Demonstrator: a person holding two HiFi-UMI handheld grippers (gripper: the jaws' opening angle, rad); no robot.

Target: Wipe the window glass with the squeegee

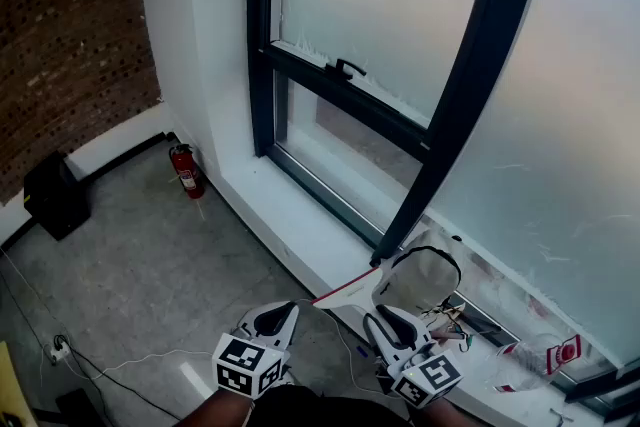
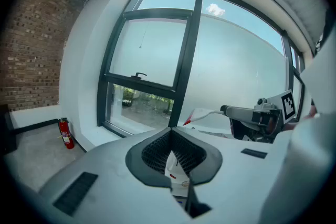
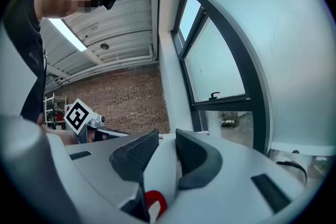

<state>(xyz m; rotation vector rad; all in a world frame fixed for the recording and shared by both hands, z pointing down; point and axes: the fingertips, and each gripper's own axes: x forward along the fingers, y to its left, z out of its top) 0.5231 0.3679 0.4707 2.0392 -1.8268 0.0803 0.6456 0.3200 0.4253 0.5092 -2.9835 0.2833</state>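
Now the right gripper (image 1: 388,320) is clamped on the squeegee (image 1: 348,287), its blade low, below the window glass (image 1: 560,115). Farther from that glass, the left gripper (image 1: 280,315) has its jaws together, apparently empty.

We see the left gripper (image 2: 170,135) with its ribbed pads pressed tip to tip, nothing between them. Beyond stands the dark-framed window (image 2: 186,55) — frosted glass above, a clear pane below. A red fire extinguisher (image 2: 65,132) stands on the floor at left. At right, the right gripper (image 2: 233,111) holds out a squeegee (image 2: 202,114).
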